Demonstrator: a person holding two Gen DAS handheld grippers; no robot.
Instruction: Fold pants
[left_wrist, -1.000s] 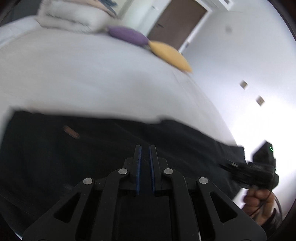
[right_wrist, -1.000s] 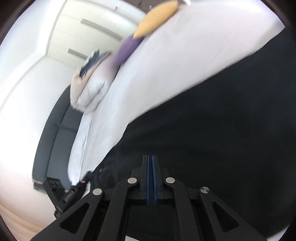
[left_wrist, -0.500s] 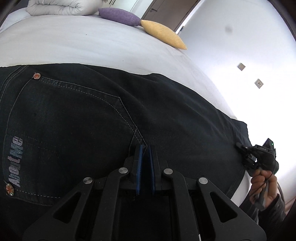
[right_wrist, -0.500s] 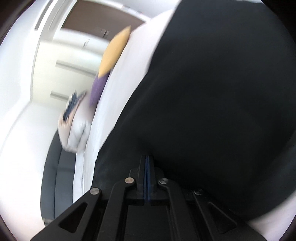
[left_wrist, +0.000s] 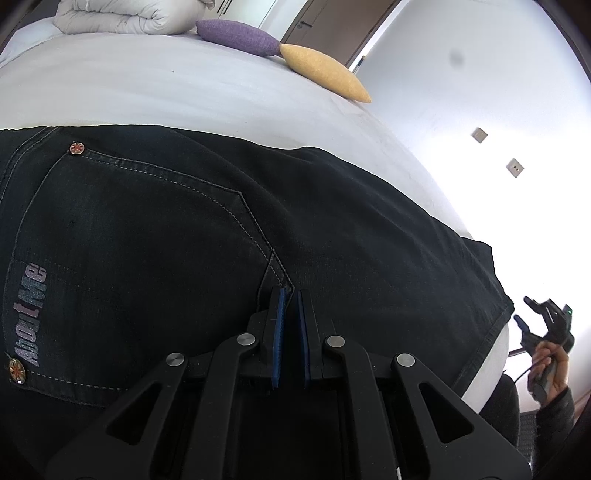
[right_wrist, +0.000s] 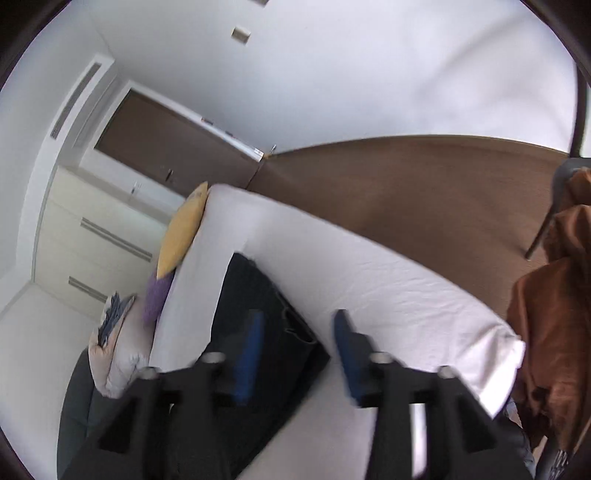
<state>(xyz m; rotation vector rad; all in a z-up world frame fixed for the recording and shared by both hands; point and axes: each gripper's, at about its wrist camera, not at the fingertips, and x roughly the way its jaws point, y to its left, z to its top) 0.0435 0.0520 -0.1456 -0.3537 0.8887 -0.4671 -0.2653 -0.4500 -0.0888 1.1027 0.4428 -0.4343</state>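
Nearest in the left wrist view, the left gripper (left_wrist: 290, 295) has its blue pads drawn almost together right at the crotch seam of the pants (left_wrist: 207, 236); whether a thin pinch of denim sits between them cannot be told, since the cloth below the tips is as dark as the gripper. The pants lie on the bed (left_wrist: 177, 88), seat side up and doubled lengthwise as far as one can judge, so the first fold looks done; what seems left is to bring the leg end over toward the waist and press it flat. The cloth is heavy dark denim with pale contrast stitching around a five-sided back pocket (left_wrist: 122, 240), round metal rivets at its corners and a glittery lettered patch; it should crease firmly and hold its shape. To the right, off the hem, the right gripper (right_wrist: 299, 325) has just been opening: its jaws stand apart with nothing between them, over the edge of the pants and the white sheet. Farther back on the smooth, faintly wrinkled sheet rest a purple cushion (left_wrist: 236, 33) and a yellow cushion (left_wrist: 325, 72), both lens-shaped and nubbly, beside a puffy rolled white duvet (left_wrist: 129, 14).
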